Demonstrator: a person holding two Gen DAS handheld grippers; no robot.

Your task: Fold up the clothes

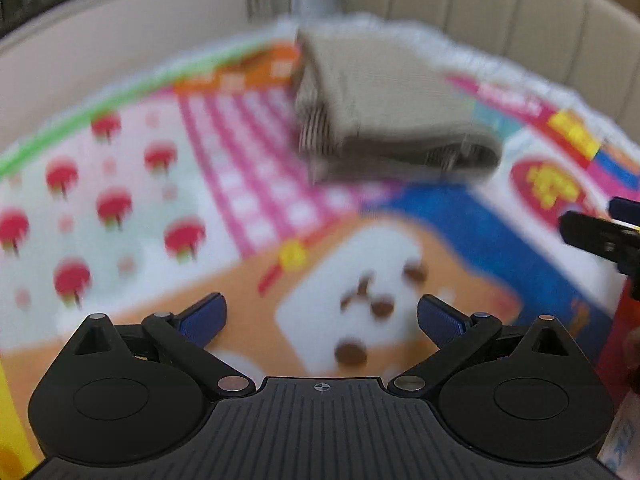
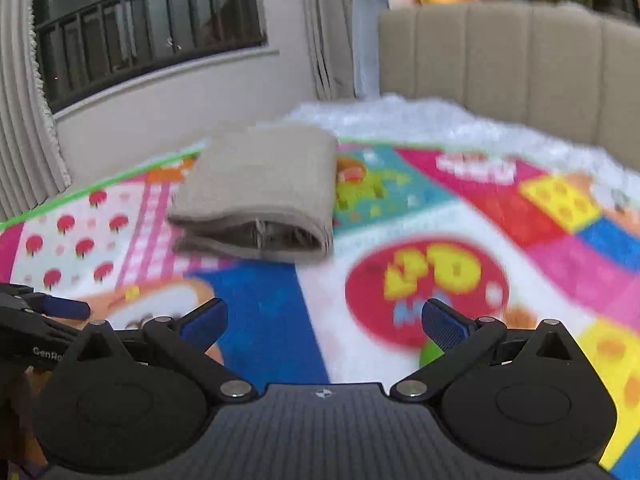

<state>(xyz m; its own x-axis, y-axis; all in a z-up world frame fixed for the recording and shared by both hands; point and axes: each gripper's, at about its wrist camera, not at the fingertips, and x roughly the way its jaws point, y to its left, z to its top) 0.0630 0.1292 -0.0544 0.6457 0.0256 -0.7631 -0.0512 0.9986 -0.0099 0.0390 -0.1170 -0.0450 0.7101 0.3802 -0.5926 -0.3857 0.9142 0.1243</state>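
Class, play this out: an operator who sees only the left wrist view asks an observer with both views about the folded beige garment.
Operator: My view is blurred. Is the garment's right edge rounded?
Observer: Yes, the folded beige garment has a smooth rolled right edge.
Operator: Anything behind the bed?
Observer: A window with dark bars on the left.
Operator: Is the right claw empty?
Observer: Yes, the right claw is open, nothing between its fingers.

Matt beige cloth garment [image 2: 256, 192], fleecy blanket [image 2: 440, 216]
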